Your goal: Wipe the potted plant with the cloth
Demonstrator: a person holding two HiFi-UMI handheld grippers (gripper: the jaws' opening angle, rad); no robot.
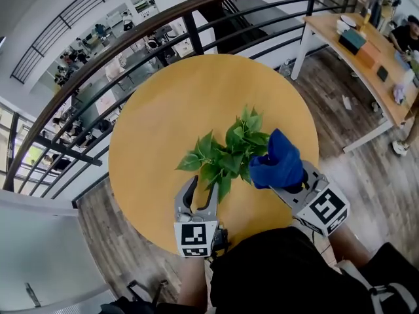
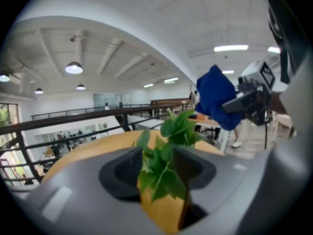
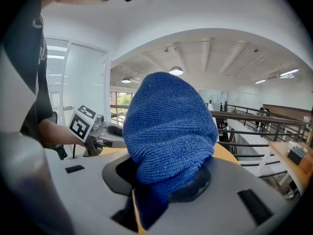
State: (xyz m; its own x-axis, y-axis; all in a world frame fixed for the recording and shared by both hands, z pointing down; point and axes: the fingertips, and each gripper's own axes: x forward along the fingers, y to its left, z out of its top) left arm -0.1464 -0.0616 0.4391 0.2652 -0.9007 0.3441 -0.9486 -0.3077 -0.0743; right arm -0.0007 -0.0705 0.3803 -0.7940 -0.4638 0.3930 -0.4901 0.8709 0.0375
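Head view: right hand-held gripper clamps cloth beside plant; left hand-held gripper spread around leaves.

We are high up in a big office: a black railing overlooks people at desks below us.

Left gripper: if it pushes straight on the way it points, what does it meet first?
The potted plant: its leaves sit right between the left gripper's open tongs. How far the stems stand behind them is unclear.
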